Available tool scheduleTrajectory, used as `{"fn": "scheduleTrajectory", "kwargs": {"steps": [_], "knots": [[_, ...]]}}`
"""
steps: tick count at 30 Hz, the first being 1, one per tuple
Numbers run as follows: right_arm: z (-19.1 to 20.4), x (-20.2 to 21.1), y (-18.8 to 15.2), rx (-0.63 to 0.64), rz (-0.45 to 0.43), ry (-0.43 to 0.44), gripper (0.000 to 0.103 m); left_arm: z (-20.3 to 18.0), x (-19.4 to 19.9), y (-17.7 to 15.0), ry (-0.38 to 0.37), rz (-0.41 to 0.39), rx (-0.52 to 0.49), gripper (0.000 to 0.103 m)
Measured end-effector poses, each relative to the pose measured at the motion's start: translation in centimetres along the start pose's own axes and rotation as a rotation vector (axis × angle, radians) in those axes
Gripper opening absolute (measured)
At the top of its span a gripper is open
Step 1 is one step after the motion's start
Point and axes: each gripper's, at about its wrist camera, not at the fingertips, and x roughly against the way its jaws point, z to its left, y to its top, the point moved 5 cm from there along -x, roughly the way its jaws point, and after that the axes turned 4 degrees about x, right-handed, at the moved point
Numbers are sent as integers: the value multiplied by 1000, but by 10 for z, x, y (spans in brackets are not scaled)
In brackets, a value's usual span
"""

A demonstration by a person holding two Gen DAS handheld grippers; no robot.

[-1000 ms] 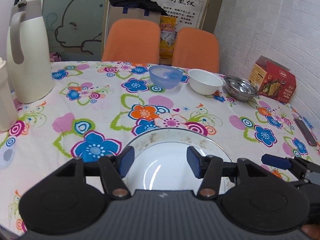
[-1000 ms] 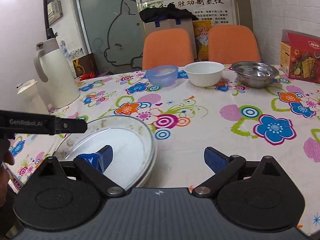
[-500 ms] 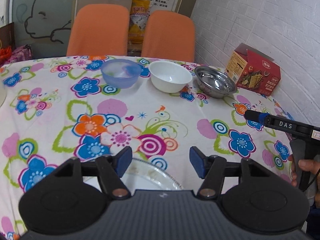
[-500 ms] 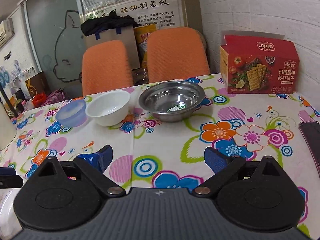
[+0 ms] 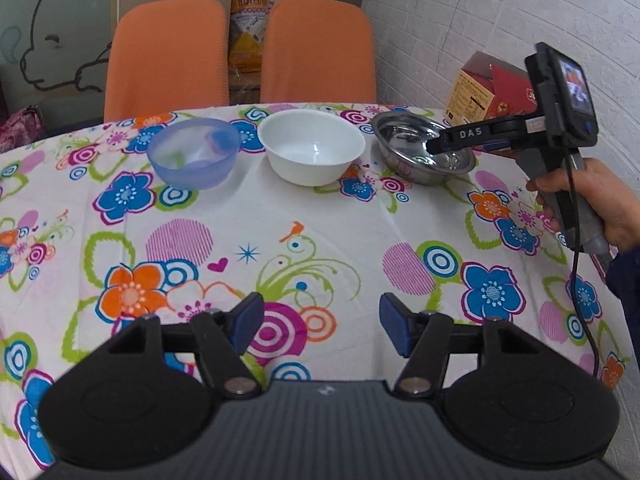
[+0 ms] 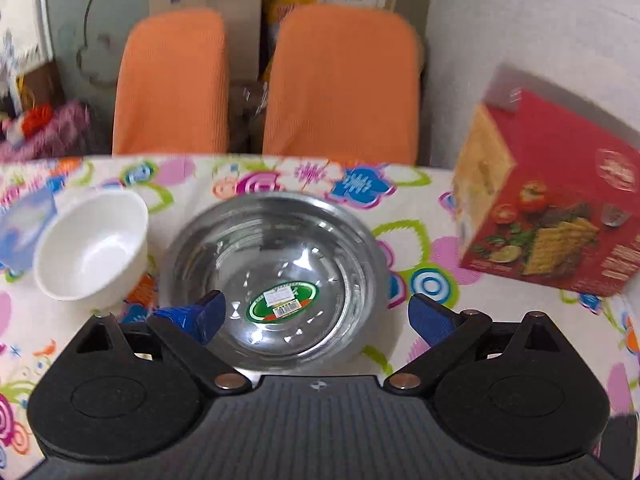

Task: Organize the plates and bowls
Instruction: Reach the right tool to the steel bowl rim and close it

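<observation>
Three bowls sit in a row at the far side of the floral tablecloth [image 5: 320,232]: a translucent blue bowl [image 5: 192,152], a white bowl [image 5: 312,148] and a shiny steel bowl [image 6: 276,276] with a green oval sticker inside. Right gripper [image 6: 316,316] hangs over the steel bowl, jaws spread wide, gripping nothing, a hand [image 5: 600,204] on its handle. Left gripper [image 5: 320,328] hovers low over bare cloth, jaws apart, empty.

Blue bowl [image 6: 24,220] blurred, edge-cropped
</observation>
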Motion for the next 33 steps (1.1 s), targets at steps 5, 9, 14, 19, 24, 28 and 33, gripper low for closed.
{"fn": "scheduleTrajectory", "kwargs": {"steps": [5, 9, 14, 19, 24, 28, 33], "knots": [[3, -39, 0, 29, 143, 20, 86, 6, 0, 3, 27, -7, -7, 62], [2, -46, 2, 6, 195, 59, 86, 9, -2, 2, 21, -1, -4, 63], [4, -42, -2, 18, 261, 81, 86, 12, -1, 2, 10, -5, 13, 63], [14, -29, -14, 45, 311, 118, 86, 11, 5, 0, -7, -13, 20, 63], [36, -8, -36, 88, 342, 168, 86, 5, 15, -7, -20, -22, 16, 63], [56, 15, -60, 134, 343, 199, 86, 0, 27, -14, -34, -32, 10, 63], [77, 44, -88, 200, 344, 239, 86, -8, 38, -22, -41, -43, -9, 63]]}}
